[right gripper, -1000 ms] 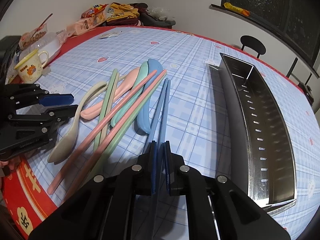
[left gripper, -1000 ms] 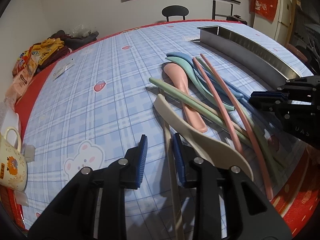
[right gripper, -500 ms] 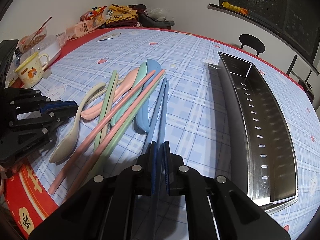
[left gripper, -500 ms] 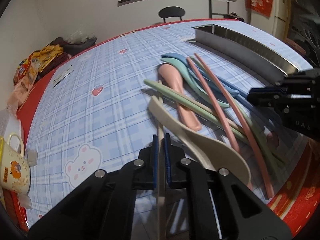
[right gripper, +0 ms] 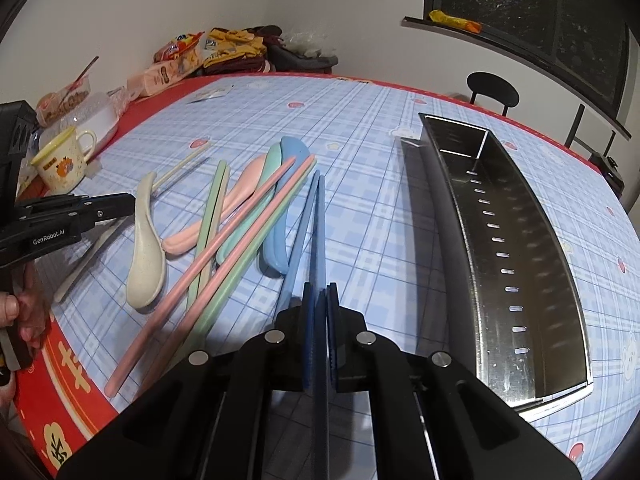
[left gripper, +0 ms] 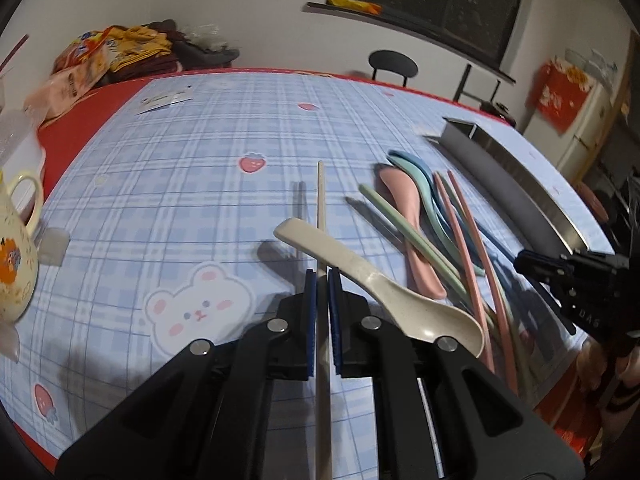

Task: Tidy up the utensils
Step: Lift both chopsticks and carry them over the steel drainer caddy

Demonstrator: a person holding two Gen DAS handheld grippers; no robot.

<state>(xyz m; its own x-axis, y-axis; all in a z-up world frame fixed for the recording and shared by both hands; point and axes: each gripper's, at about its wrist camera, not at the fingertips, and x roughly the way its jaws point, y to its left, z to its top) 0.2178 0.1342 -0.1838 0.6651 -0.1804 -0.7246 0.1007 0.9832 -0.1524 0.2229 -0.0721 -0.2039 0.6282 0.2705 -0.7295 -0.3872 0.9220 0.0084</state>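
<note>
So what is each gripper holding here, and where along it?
Left gripper pinches the beige chopstick along its near half. Right gripper pinches a blue chopstick toward its near end.

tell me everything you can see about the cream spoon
The cream spoon is a speckled off-white soup spoon, matte like wheat-straw plastic, with a deep oval bowl and a short curved handle. It lies on the checked tablecloth at the left end of the utensil spread, bowl nearest the table's red edge. Its handle crosses a cream chopstick, which the left tongs pinch. No tongs hold the spoon.
</note>
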